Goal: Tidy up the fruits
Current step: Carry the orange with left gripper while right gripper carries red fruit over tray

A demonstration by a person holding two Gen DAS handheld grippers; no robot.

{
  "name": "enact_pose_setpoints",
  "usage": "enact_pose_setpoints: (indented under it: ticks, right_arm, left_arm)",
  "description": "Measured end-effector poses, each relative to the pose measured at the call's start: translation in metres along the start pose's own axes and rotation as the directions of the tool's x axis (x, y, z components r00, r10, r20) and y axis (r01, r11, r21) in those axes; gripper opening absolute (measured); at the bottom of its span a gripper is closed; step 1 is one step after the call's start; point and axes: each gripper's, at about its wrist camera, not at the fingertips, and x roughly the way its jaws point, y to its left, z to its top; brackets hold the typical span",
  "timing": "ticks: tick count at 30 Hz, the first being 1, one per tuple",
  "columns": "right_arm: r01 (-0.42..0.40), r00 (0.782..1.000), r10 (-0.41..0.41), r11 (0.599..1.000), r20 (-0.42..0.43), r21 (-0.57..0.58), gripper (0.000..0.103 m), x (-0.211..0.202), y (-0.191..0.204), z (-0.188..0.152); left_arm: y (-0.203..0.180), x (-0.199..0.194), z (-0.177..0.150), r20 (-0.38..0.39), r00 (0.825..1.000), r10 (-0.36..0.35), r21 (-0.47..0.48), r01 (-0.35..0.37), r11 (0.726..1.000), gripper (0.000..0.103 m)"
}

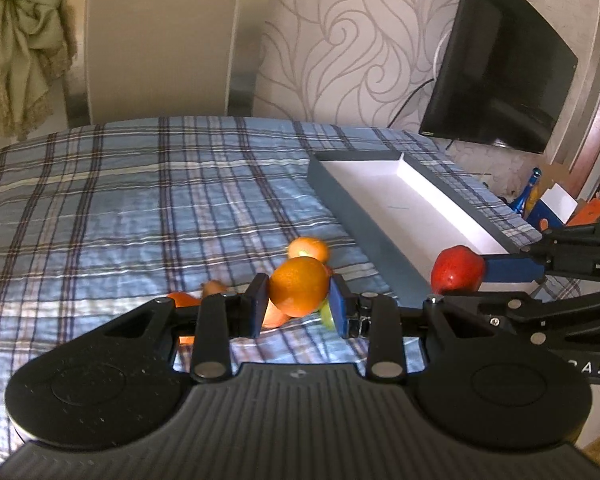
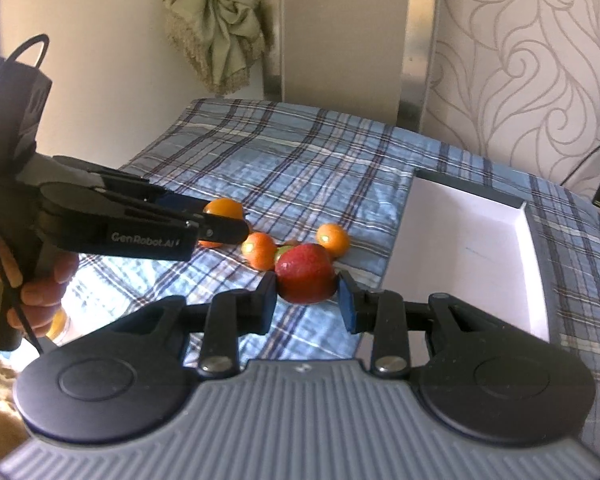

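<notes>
My left gripper (image 1: 299,300) is shut on a large orange (image 1: 298,287) and holds it above the plaid cloth. My right gripper (image 2: 307,295) is shut on a red apple (image 2: 306,278); the apple also shows in the left wrist view (image 1: 456,269), near the tray's near corner. More small oranges lie on the cloth (image 2: 333,239), (image 2: 260,251), (image 1: 309,249), with a greenish fruit partly hidden behind the apple (image 2: 283,251). In the right wrist view the left gripper (image 2: 220,228) comes in from the left, holding its orange (image 2: 223,209).
A shallow grey tray with a white inside (image 1: 400,204) (image 2: 460,248) lies on the cloth at the right. A black TV (image 1: 500,64) stands behind it. A tied curtain (image 2: 220,32) hangs at the back. Clutter sits beyond the table's right edge (image 1: 548,204).
</notes>
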Motion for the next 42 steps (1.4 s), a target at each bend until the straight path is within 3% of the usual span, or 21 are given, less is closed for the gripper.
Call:
enact_pose_setpoints:
  ticks: [22, 42]
  right_arm:
    - [0.114, 0.993, -0.114, 0.986, -0.003, 0.12, 0.036, -0.027, -0.042, -0.021]
    - [0.177, 0.984, -0.175, 0.971, -0.026, 0.162, 0.035, -0.045, -0.061, -0.036]
  left_arm:
    - [-0.06, 0.027, 0.019, -0.006, 0.992, -0.124, 0.099, 0.124, 0.987, 0.038]
    - [-0.108, 0.083, 0.043, -0.04, 0.983, -0.18, 0.162, 0.184, 0.969, 0.038]
